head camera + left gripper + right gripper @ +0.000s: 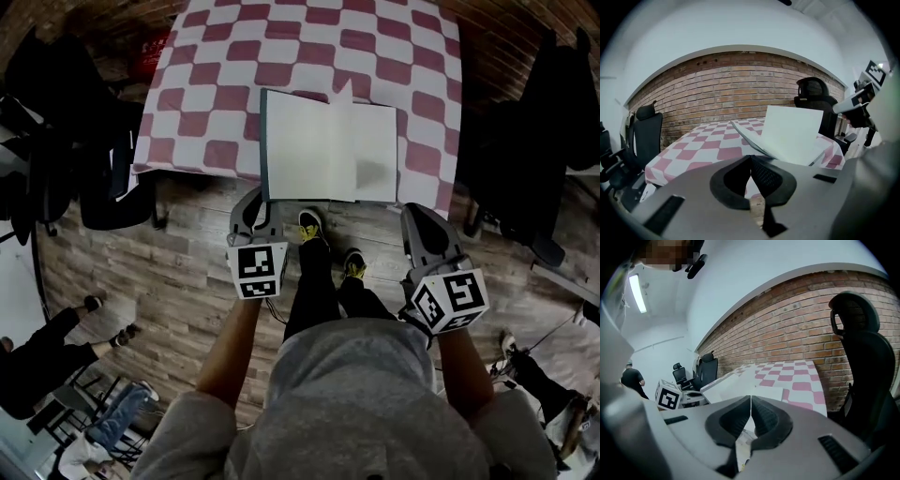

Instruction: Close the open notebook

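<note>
An open notebook (328, 145) with blank white pages lies at the near edge of a table covered by a red-and-white checked cloth (216, 103). One page stands partly raised near the spine; it shows upright in the left gripper view, notebook (787, 136). My left gripper (255, 217) hangs just short of the notebook's near left corner, jaws shut on nothing. My right gripper (419, 225) is below the near right corner, shut and empty too. In the right gripper view the notebook (740, 385) lies ahead and to the left.
Black office chairs stand left (66, 141) and right (553, 112) of the table. A brick wall (731, 89) runs behind it. The person's legs and shoes (323, 239) are on the wood floor between the grippers. Other people sit at lower left (56, 347).
</note>
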